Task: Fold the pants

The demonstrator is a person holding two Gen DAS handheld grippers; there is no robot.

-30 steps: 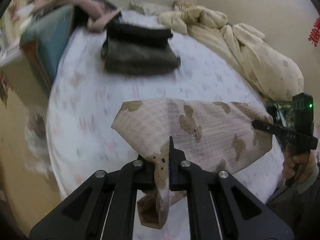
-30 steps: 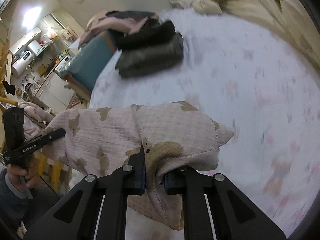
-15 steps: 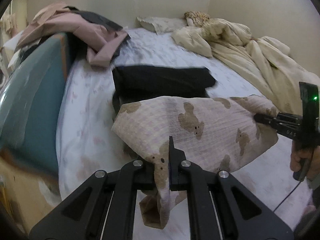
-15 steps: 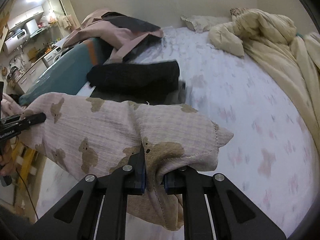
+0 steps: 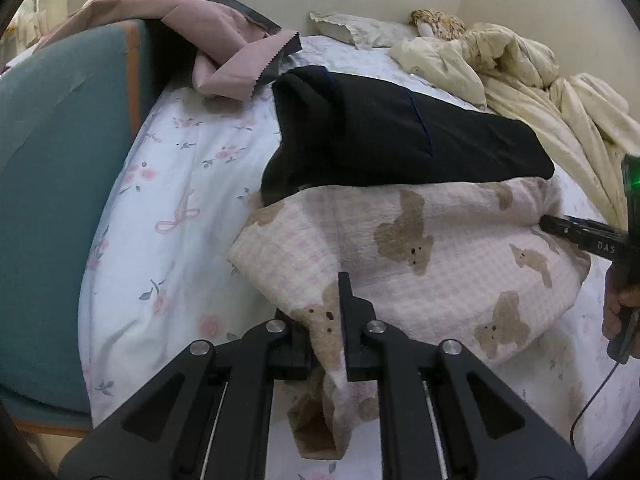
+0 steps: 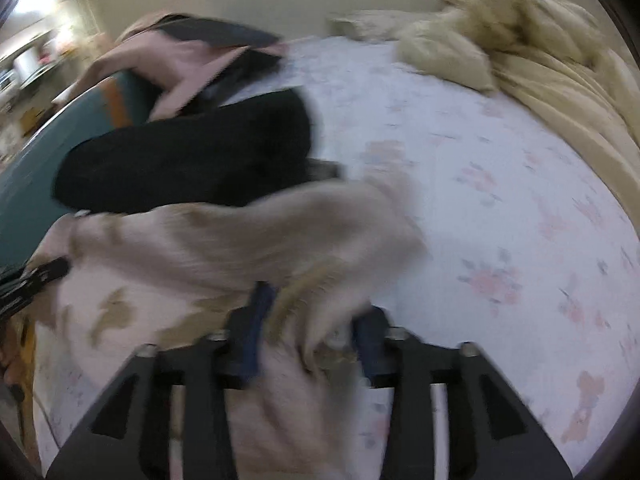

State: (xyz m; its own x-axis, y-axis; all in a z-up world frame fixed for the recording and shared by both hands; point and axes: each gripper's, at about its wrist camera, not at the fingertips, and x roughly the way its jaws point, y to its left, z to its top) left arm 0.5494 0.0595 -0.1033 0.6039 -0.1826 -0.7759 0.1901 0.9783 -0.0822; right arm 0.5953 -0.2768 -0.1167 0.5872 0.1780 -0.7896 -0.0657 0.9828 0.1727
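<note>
Left wrist view is sharp: left claw (image 5: pixel 343 322) pressed together, pinching a corner of the bear-print pants (image 5: pixel 420 256). The pants lie folded on the bed (image 5: pixel 160 208), far edge overlapping the black folded garment (image 5: pixel 400 136). Only this view shows the person's right hand (image 5: pixel 620 304) on the handle and the right claw's tip touching the pants at the edge away from the left claw.

Right wrist view is motion-blurred. Right claw (image 6: pixel 308 340) has its fingers (image 6: pixel 256 320) spread apart, with the pants (image 6: pixel 224 248) bunched loosely between them; blur hides whether any cloth still touches the pads. Only this view shows the left claw's tip (image 6: pixel 44 274) on the pants' far side and the kitchen-like background beyond the teal cushion (image 6: pixel 24 168).

Both views: pink cloth (image 5: pixel 216 28) draped beyond the black garment, cream duvet (image 5: pixel 532 80) well apart from it along the wall.

Versus 0.5 s ago: the right claw was clamped on the pants and now stands parted; the pants were stretched in the air short of the black garment and now rest on the bed against it. Left claw's pinch is unchanged.
</note>
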